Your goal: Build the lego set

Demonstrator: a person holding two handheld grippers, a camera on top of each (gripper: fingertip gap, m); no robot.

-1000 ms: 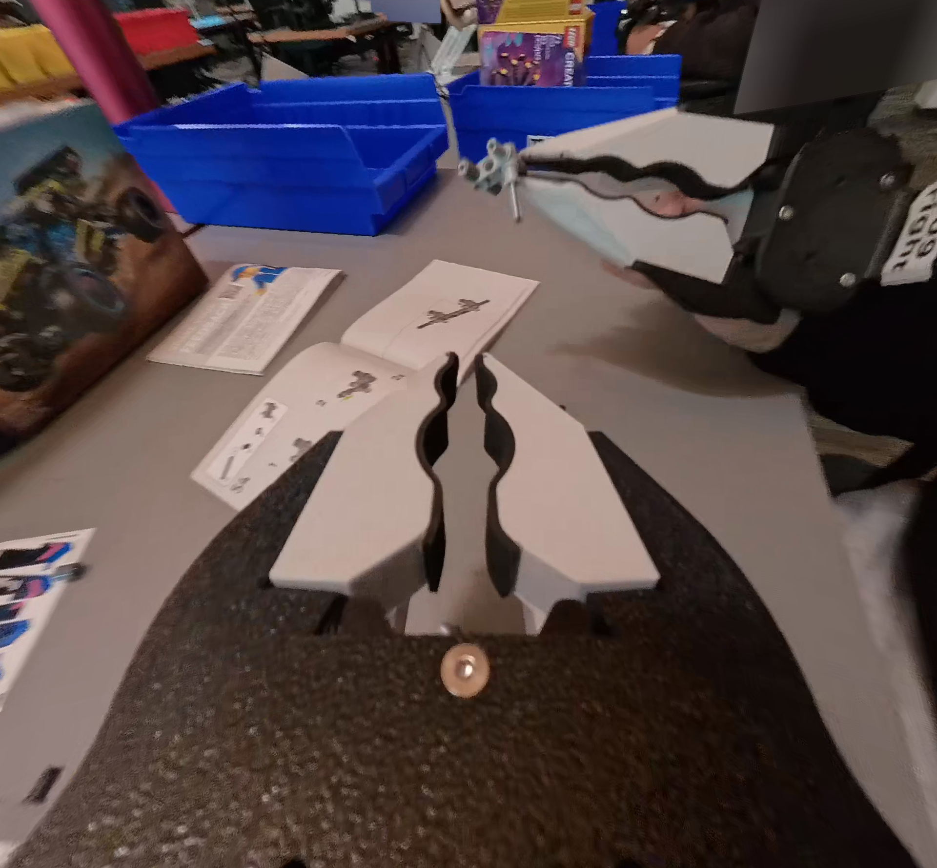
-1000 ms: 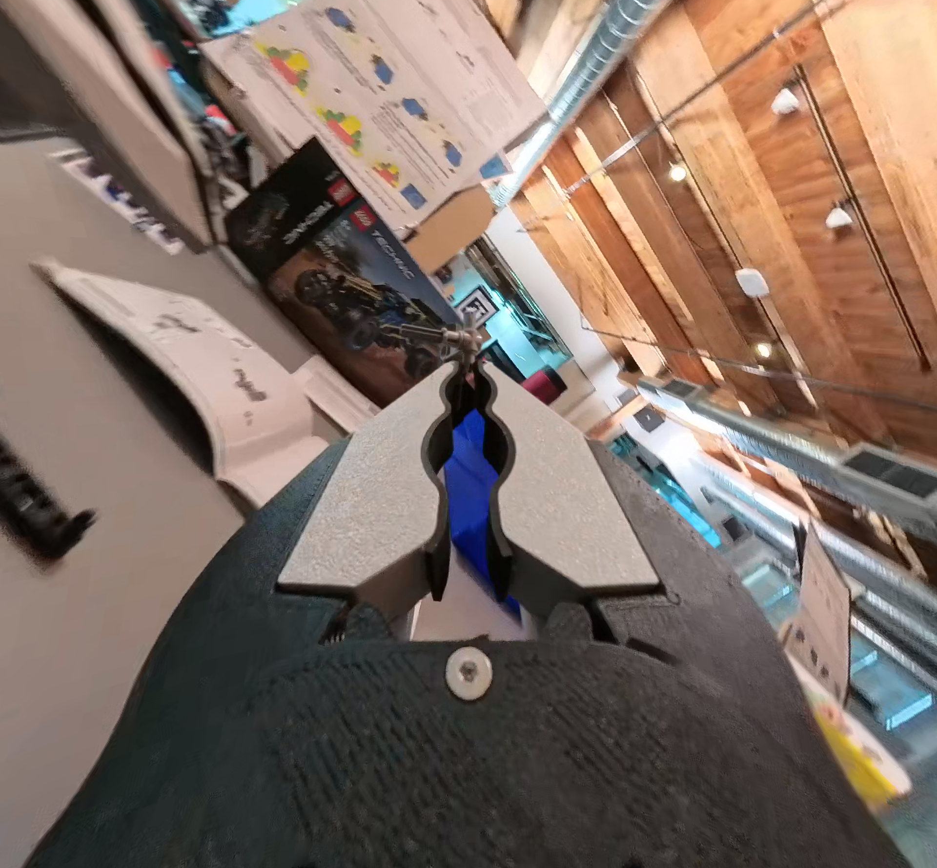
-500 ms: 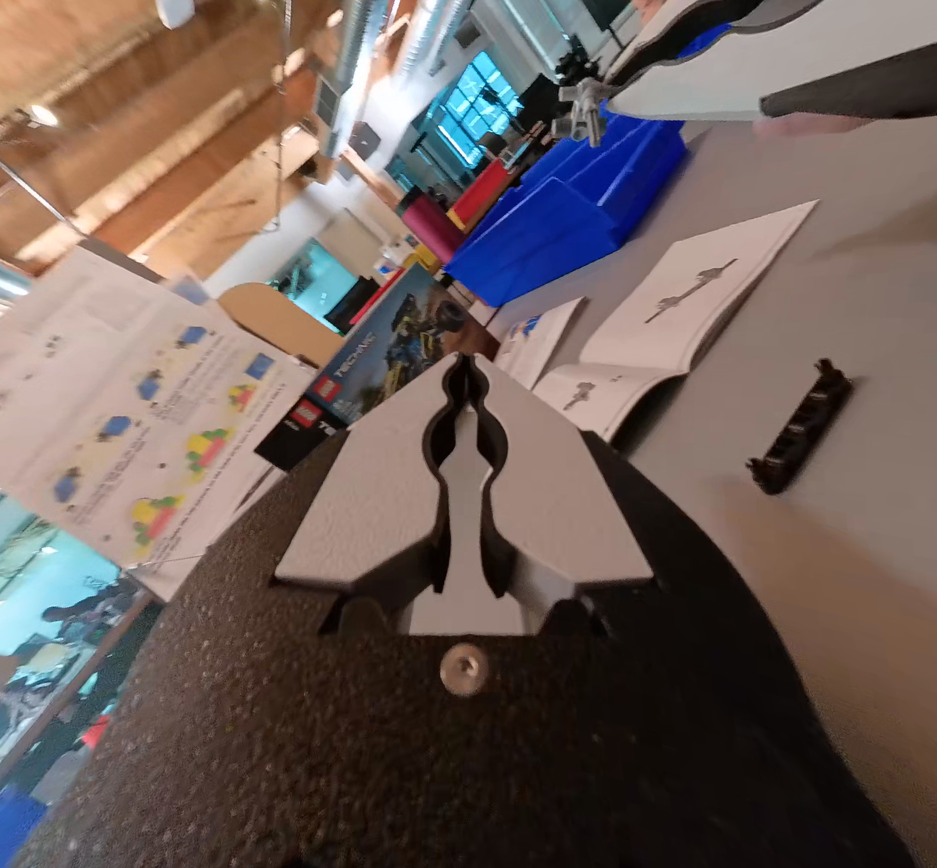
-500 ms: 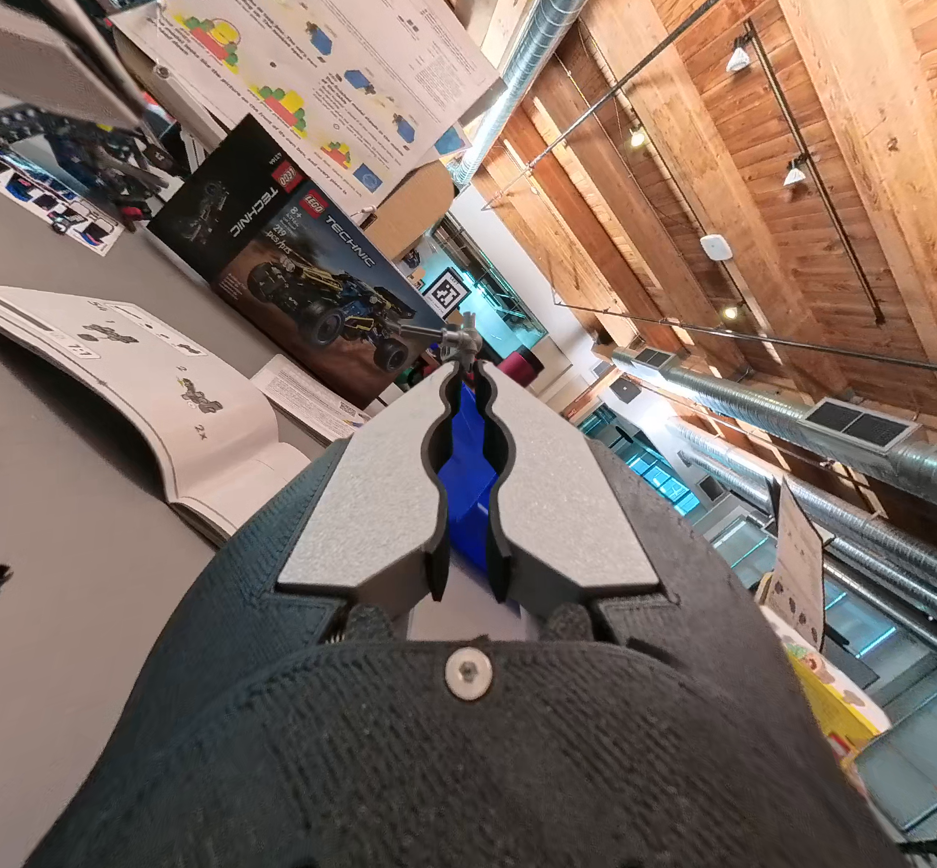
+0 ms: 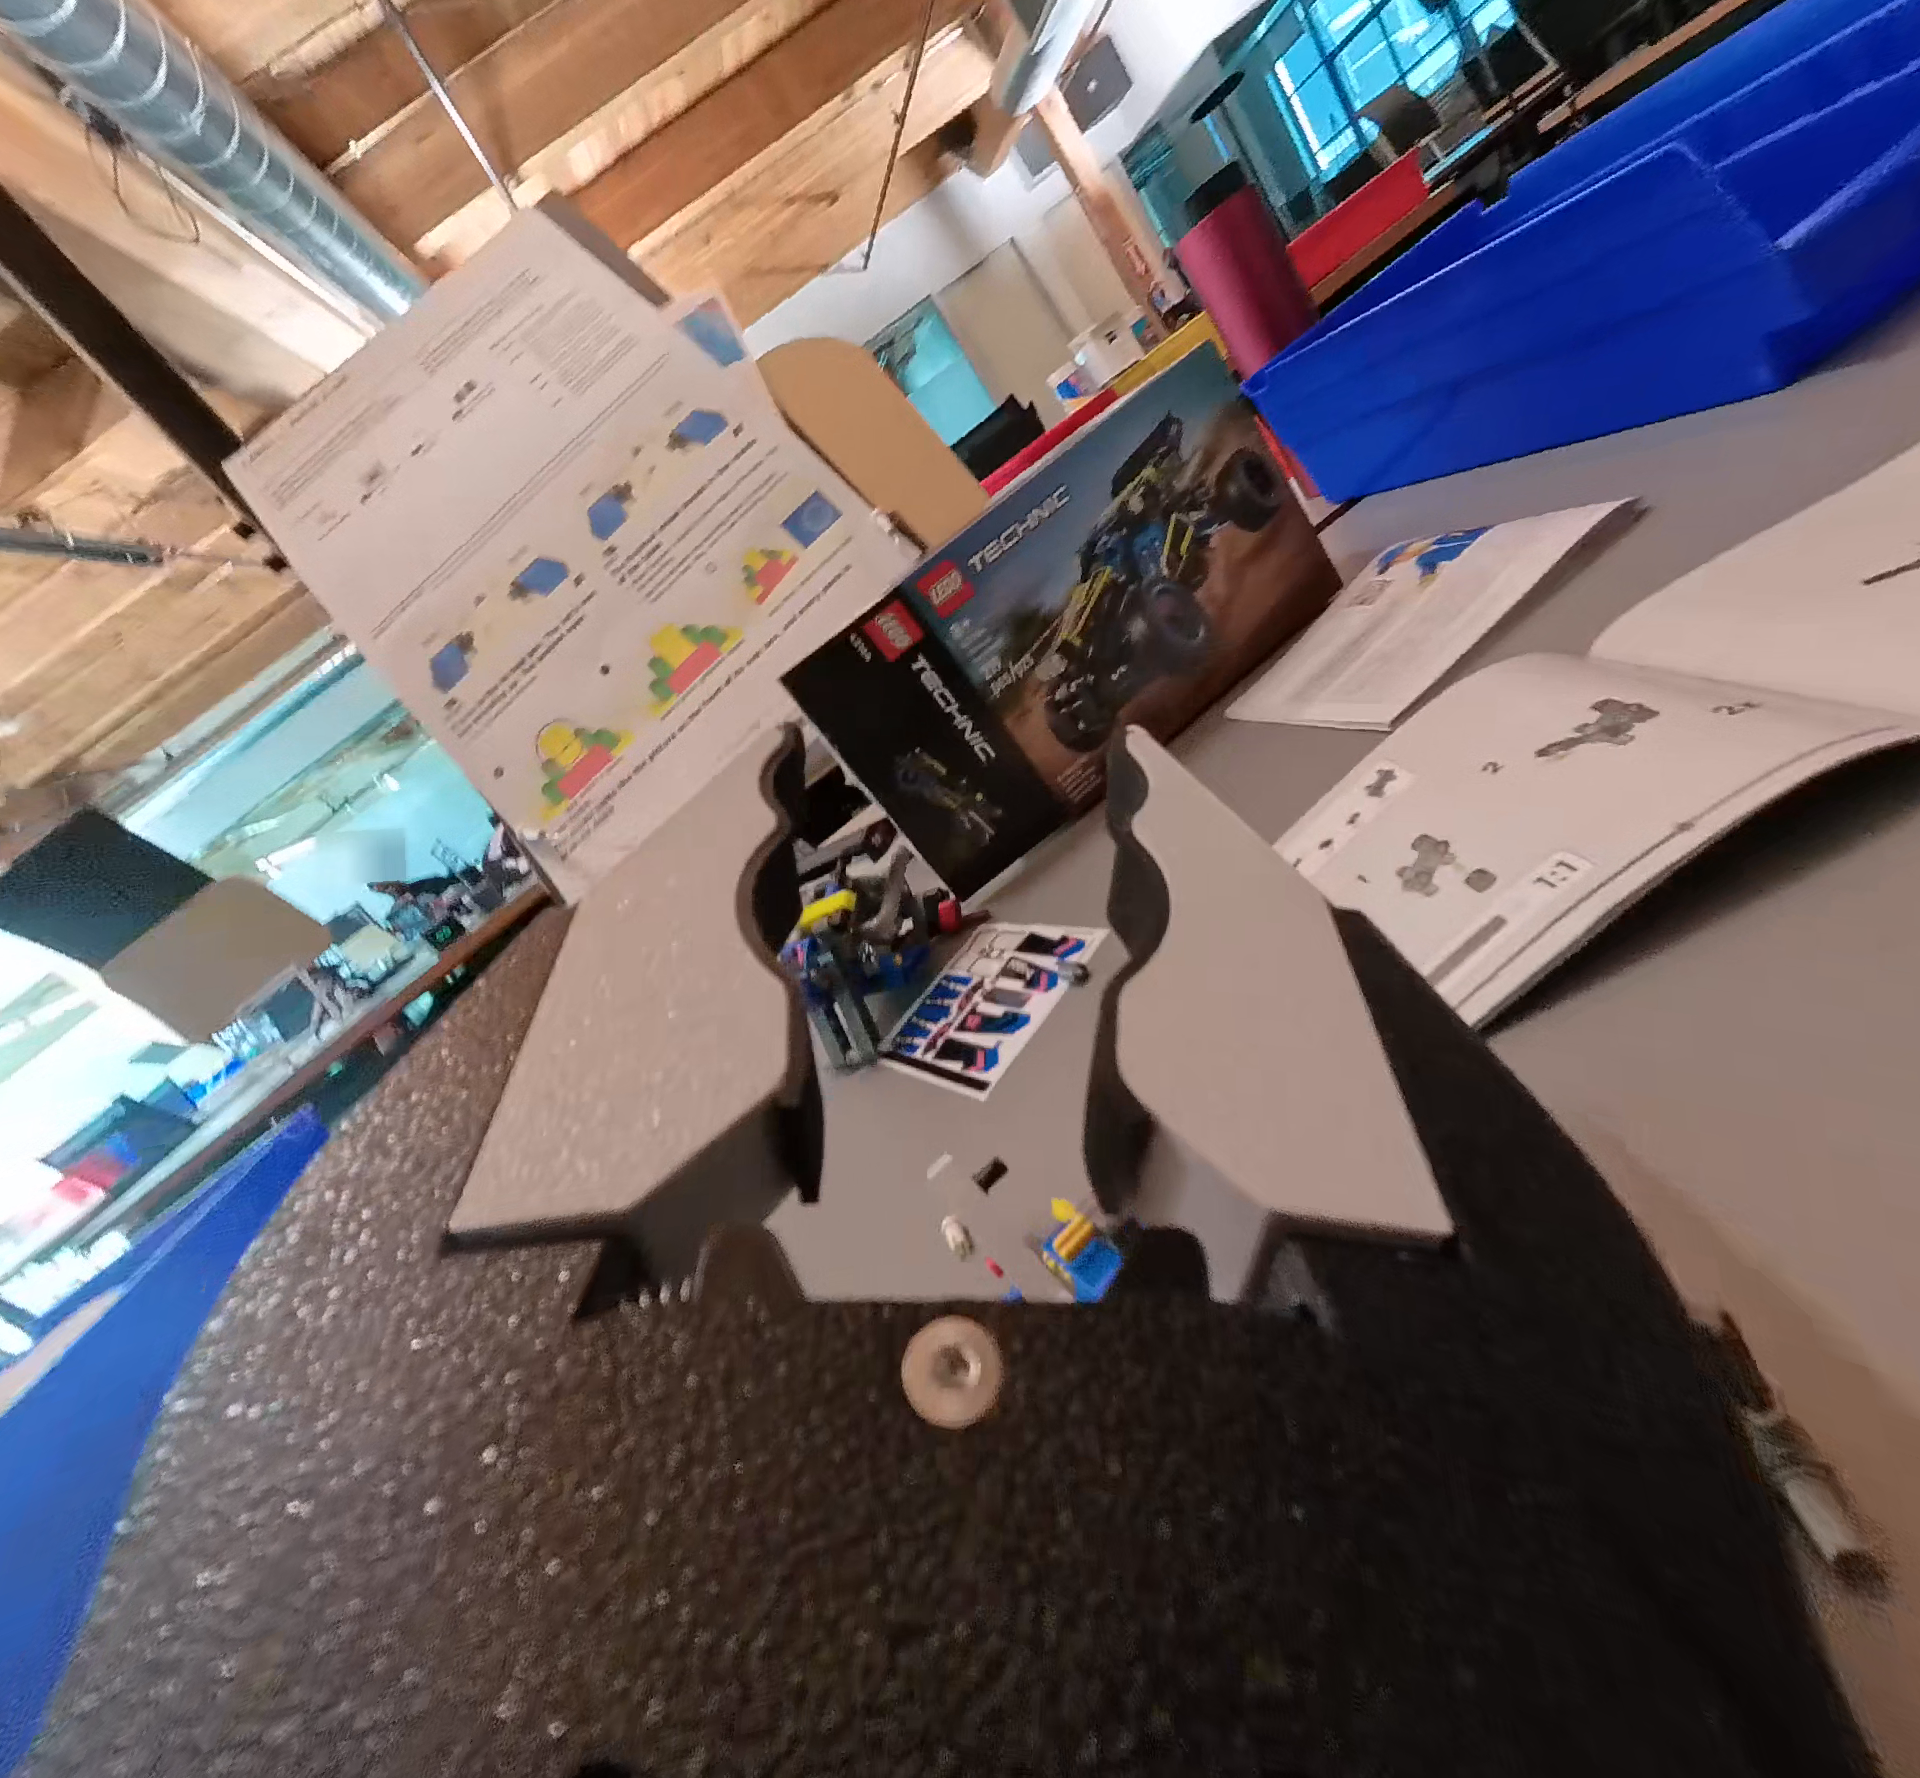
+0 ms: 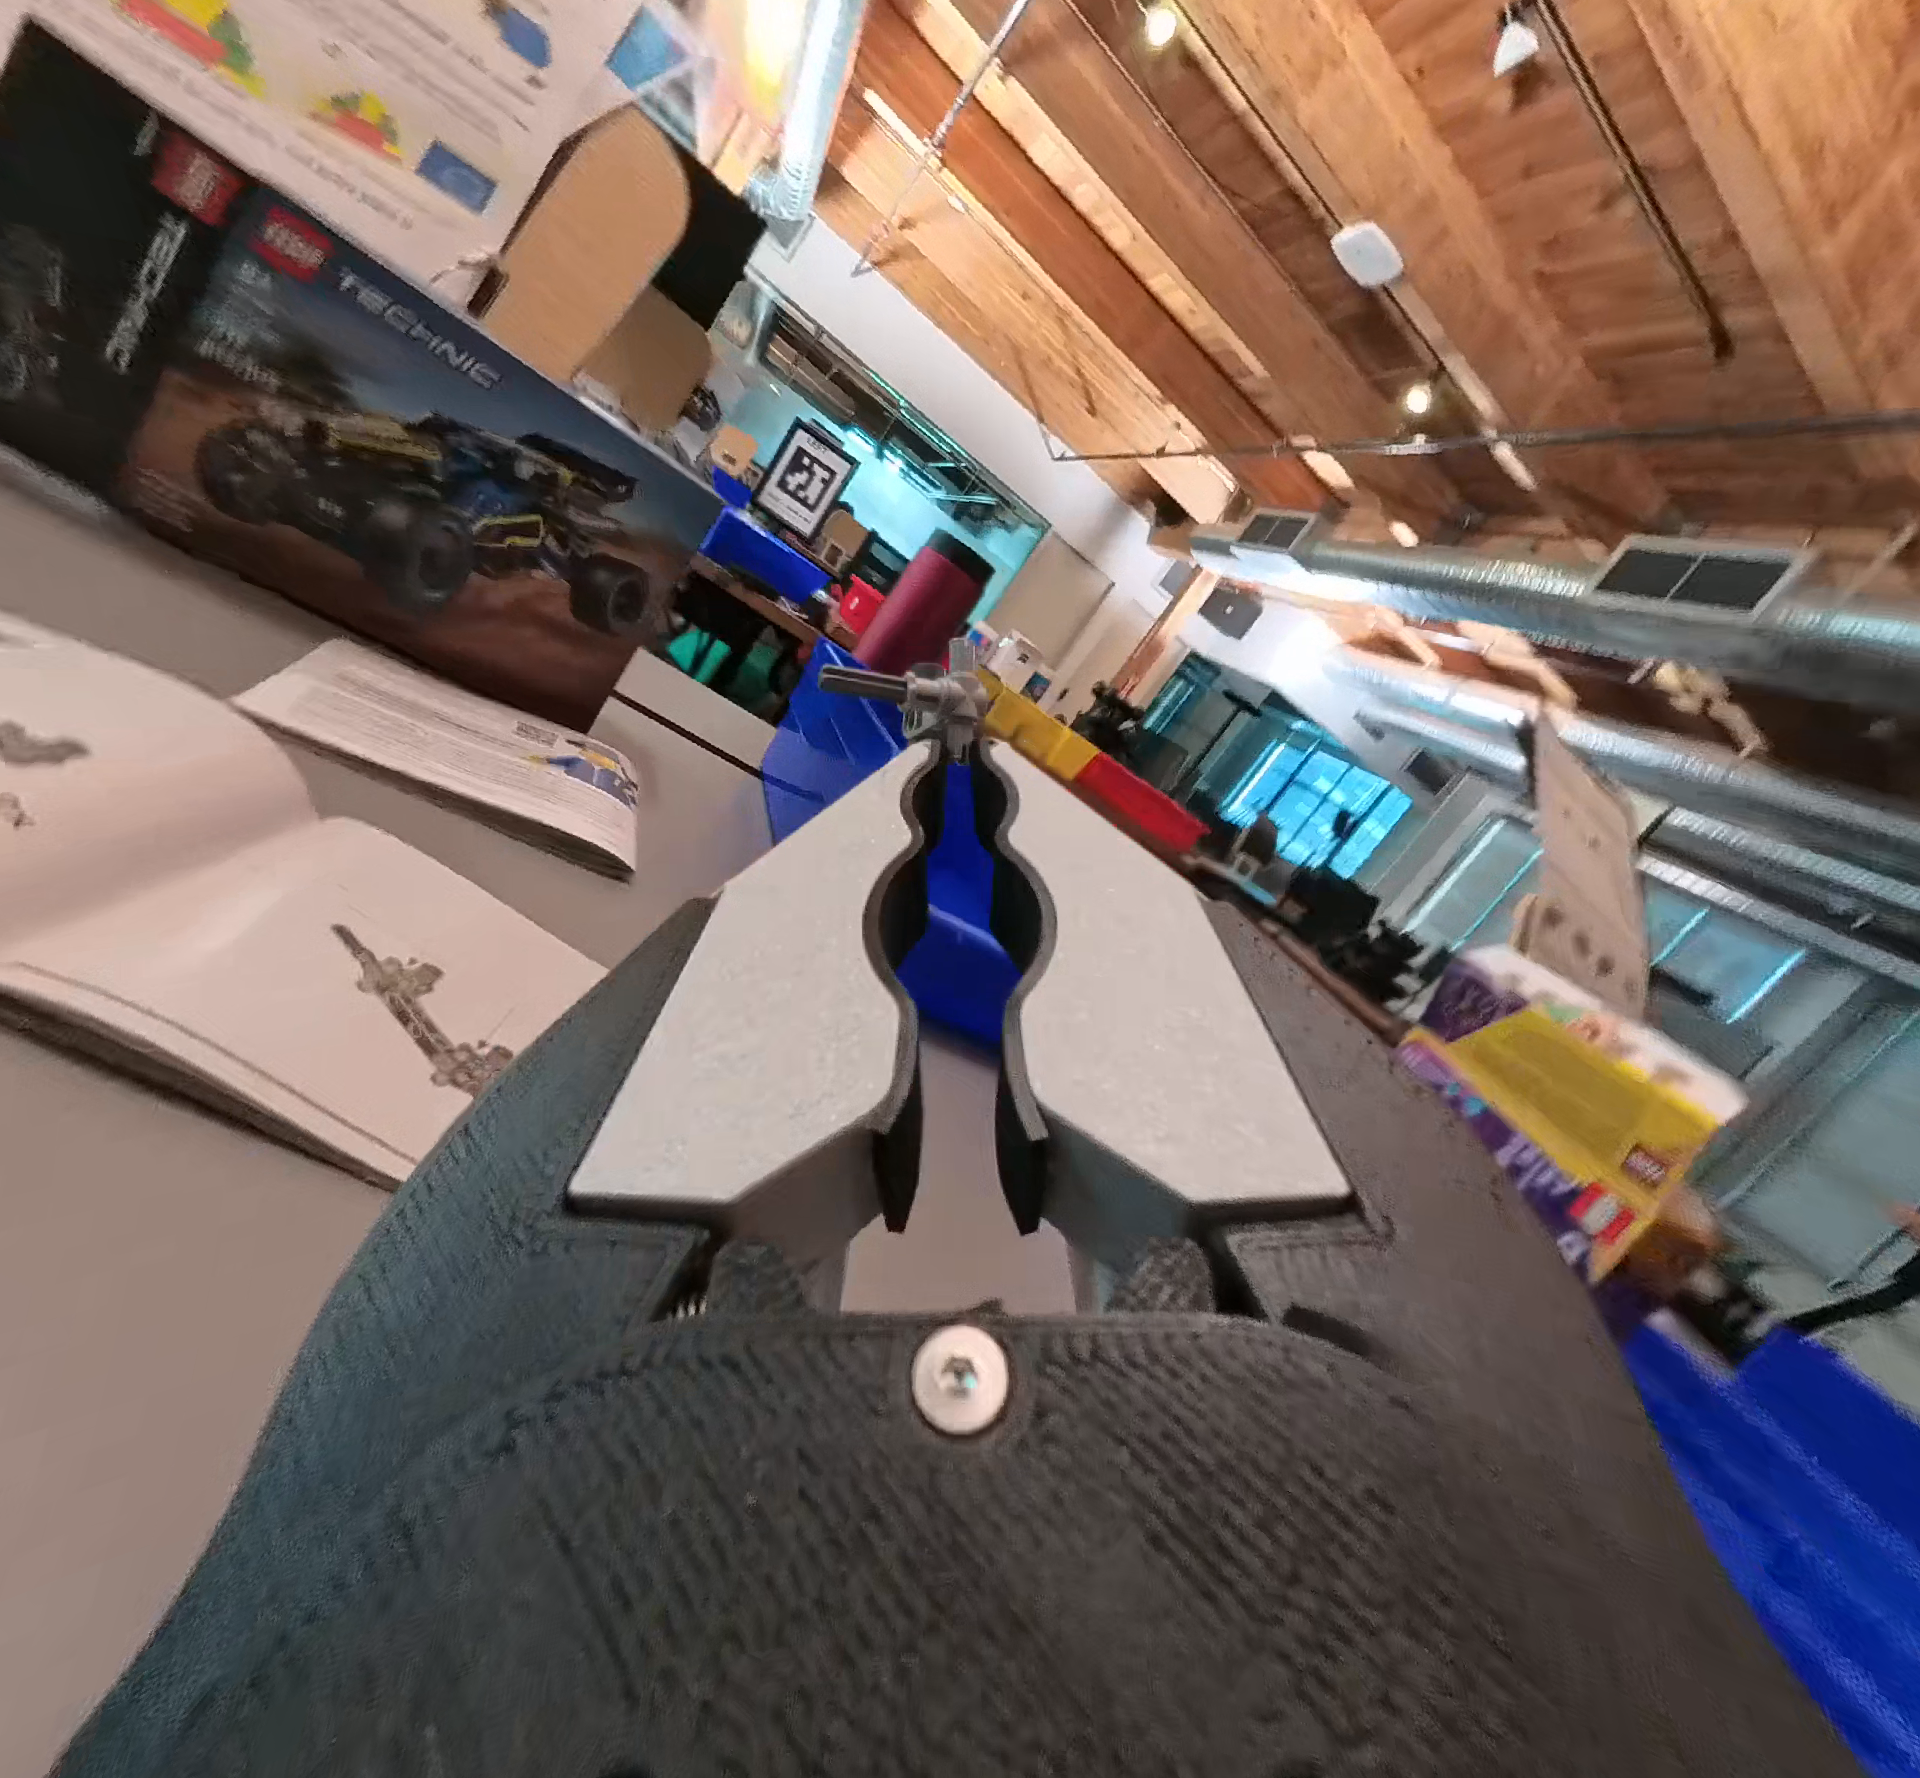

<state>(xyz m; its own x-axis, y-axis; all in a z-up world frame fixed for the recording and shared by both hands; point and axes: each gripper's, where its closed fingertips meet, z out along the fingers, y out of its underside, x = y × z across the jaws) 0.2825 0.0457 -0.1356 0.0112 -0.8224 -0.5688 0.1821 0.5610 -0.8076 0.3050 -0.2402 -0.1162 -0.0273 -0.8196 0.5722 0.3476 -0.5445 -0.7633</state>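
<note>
While the left tool stands with its jaws spread wide above the grey desk, a partly built blue Lego model lies framed between its fingers, just beside a sticker sheet. Small loose Lego pieces rest on the desk nearer the tool's base. Beyond them stands the Lego set box, with an open instruction booklet to its right and blue bins farther back. The right tool, jaws nearly closed, pinches a small grey Lego connector with an axle at its fingertips, raised off the desk and clear of the booklet.
</note>
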